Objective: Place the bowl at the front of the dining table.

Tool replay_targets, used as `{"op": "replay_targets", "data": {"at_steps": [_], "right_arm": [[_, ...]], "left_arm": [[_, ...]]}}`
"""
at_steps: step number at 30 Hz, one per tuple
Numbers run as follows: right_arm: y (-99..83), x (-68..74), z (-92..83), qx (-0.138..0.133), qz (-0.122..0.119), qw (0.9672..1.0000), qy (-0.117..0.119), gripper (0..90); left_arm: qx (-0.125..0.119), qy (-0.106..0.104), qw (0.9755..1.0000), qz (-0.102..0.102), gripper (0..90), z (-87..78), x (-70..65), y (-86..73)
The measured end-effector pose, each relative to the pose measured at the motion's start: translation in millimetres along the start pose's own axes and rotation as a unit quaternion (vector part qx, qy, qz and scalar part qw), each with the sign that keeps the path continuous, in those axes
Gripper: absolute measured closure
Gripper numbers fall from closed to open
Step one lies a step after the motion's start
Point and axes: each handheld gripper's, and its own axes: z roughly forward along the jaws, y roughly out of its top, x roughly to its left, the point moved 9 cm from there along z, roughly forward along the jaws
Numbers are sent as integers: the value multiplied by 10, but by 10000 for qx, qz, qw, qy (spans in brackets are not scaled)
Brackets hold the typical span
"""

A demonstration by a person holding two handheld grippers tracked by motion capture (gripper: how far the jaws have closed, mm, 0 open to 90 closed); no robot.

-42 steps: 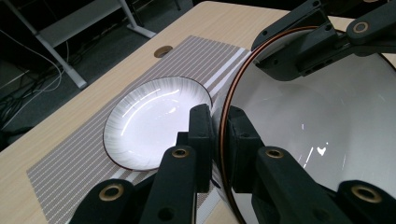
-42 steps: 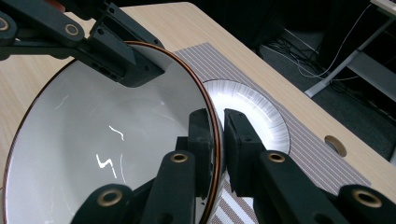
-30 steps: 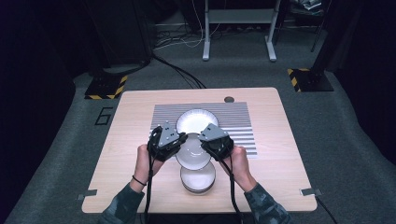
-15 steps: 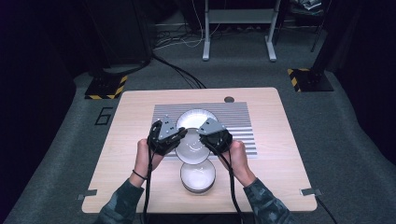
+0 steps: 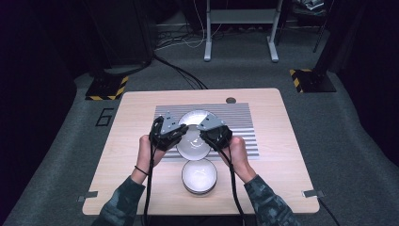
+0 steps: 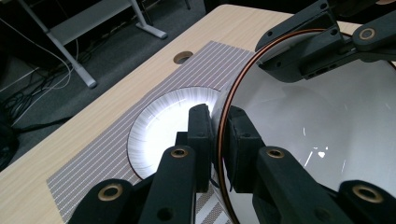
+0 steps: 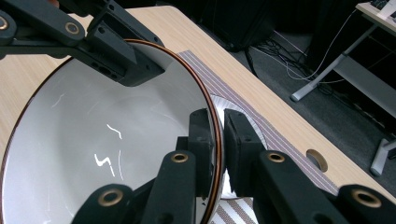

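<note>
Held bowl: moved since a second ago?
Yes. The held bowl, pinched by the left gripper and right gripper, shifted toward the plate on the striped mat, away from the stacked bowls.

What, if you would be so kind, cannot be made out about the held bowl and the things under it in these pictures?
- Held bowl, high view: both grippers, left gripper and right gripper, cover its side rims.
- Plate on the striped mat, left gripper view: the bowl and jaws hide its near part.
- Whether the bowl is clear of the plate: no view settles it.
- Lower bowl, high view: whether one bowl or a stack, too small to tell.
</note>
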Motion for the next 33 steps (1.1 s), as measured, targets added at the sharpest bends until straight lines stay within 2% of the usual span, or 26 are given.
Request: {"op": "replay_targets", "data": {"at_steps": [11, 33], "right_arm": [[5, -67, 123, 52, -13, 10000, -21, 816], [3, -189, 353, 128, 207, 9997, -64, 813]], "left_arm": [[73, 18, 10000, -26, 820, 108, 90, -6], [212, 83, 9997, -77, 815, 300, 260, 9]]}}
